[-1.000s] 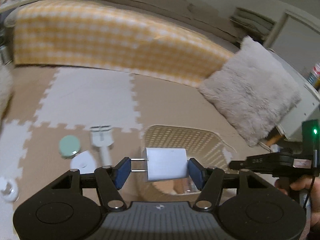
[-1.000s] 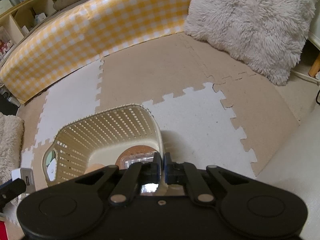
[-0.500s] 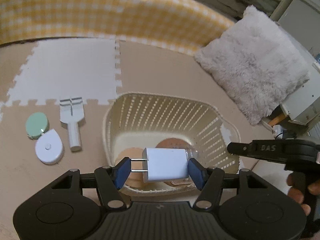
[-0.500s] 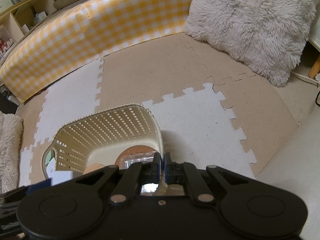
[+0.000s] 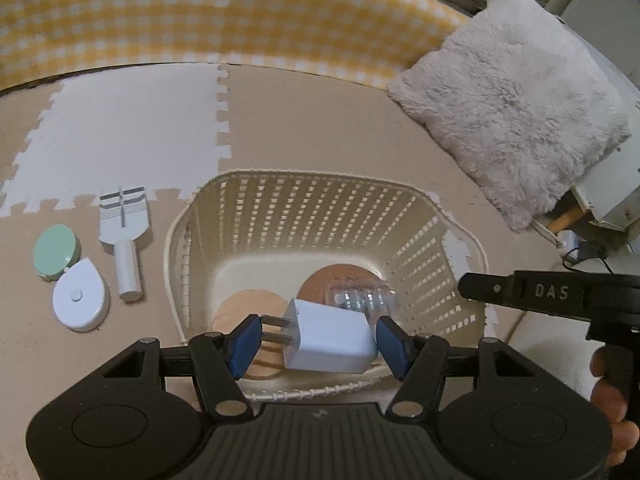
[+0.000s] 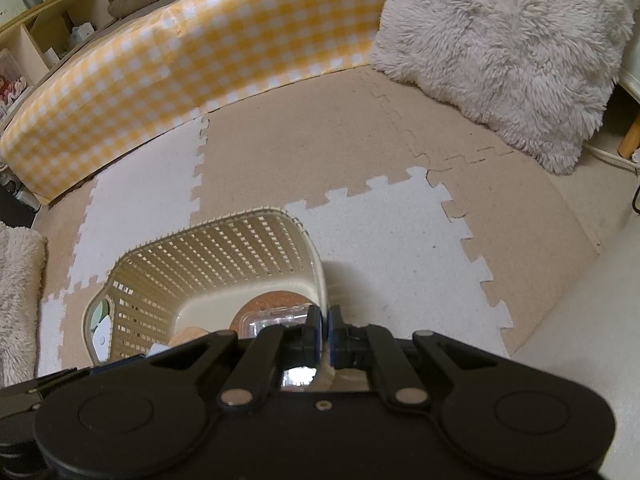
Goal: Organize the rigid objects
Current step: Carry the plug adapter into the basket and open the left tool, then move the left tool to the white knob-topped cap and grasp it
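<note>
Clamped between the pads of the left gripper (image 5: 318, 344), a white charger (image 5: 330, 338) is held over the basket (image 5: 320, 188); the basket's rim is pinched by the right gripper (image 6: 324, 330).

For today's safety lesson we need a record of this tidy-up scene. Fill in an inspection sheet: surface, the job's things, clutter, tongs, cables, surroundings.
Surface: foam puzzle mat, beige and white tiles.
Job's things: white plug adapter above the cream basket; round cork coasters and a clear box inside it; green case, white teardrop case and white handled tool on the mat beside the basket.
Clutter: nothing seen.
Tongs: left tongs clamp the adapter; right tongs closed on the basket's rim.
Cables: a dark cable at the right.
Surroundings: yellow checked cushion, fluffy pillow, shelves.
</note>
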The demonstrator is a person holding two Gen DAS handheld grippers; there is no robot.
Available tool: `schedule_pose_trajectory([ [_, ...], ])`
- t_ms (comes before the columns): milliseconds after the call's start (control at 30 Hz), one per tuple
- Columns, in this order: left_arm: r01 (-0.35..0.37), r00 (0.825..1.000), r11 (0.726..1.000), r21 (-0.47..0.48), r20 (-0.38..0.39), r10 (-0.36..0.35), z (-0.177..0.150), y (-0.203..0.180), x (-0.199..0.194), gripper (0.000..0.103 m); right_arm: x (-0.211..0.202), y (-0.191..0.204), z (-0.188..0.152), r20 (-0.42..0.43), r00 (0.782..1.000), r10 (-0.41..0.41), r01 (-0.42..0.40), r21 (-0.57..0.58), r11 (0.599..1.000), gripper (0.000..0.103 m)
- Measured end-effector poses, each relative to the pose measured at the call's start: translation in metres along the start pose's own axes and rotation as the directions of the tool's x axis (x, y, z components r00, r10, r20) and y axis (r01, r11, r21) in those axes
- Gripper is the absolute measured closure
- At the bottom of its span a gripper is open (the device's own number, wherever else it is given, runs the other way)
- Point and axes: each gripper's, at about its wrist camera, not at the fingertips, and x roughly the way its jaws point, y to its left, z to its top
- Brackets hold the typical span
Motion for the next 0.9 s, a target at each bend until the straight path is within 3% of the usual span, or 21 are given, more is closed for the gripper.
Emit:
schedule_pose_trajectory([
  [500, 0.009, 1.000, 1.000, -0.004, -0.013, -0.009, -0.003, -0.001, -0.006, 0.031, 0.000, 0.001, 0.000, 0.000, 1.000, -0.001, 0.001, 0.004, 1.000, 0.099],
  [667, 0.021, 1.000, 1.000, -0.001, 0.002, -0.021, -0.005, -0.004, -0.017, 0.024, 0.000, 0.000, -0.001, 0.002, 1.000, 0.000, 0.000, 0.004, 1.000, 0.099],
  [900, 0.042, 0.998, 0.996, 0.076, 0.041, -0.045, -0.007, -0.012, -0.046, 0.021, 0.000, 0.000, -0.001, 0.004, 1.000, -0.003, 0.003, 0.002, 1.000, 0.099],
])
